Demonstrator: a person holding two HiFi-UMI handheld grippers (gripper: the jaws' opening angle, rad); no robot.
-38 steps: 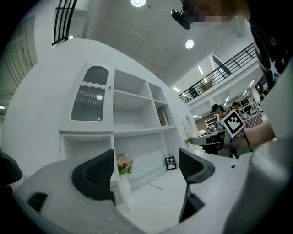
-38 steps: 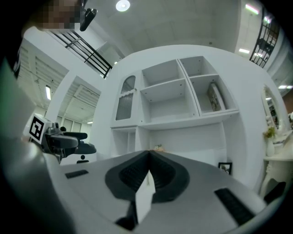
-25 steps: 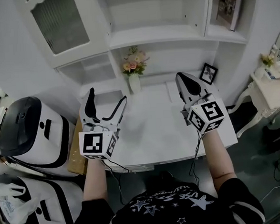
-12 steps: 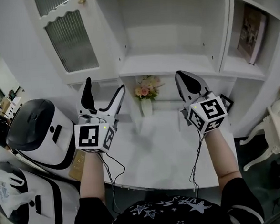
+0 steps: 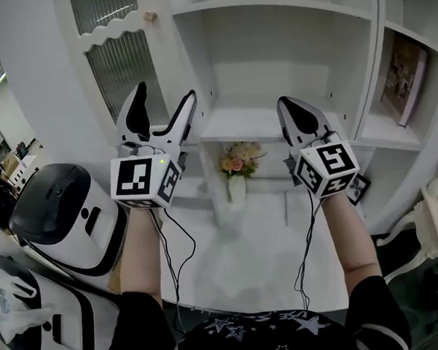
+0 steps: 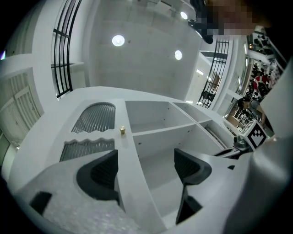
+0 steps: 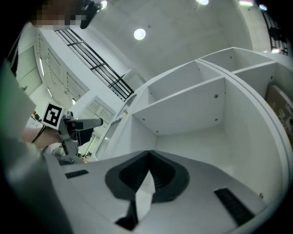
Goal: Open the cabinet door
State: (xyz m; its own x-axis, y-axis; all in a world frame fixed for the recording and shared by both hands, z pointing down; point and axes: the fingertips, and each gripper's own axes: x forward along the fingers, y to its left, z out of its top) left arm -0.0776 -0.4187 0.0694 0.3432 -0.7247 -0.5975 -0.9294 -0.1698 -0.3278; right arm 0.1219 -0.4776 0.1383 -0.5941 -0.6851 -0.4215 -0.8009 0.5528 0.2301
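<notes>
**A:** Nearest first: what are the tools doing?

**B:** The left gripper [image 5: 166, 90] stands wide with nothing between its jaws, though they've just been closing a little. The right gripper [image 5: 285, 101] is pressed together, empty.

**A:** And the cabinet door [image 5: 117, 61]?

**B:** It's just beyond the left gripper, up and left, apparently closed. It's ribbed glass in a white frame (so no pushing on the pane). I'd pinch the small brass knob [image 5: 148, 17] at its right edge. The door probably swings lightly, but the knob looks slippery.

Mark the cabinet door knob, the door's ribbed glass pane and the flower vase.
door knob [image 5: 149, 17], head view, its round gold head.
ribbed glass pane [image 5: 124, 67], head view, its lower section.
flower vase [image 5: 237, 189], head view, its white body.
</notes>
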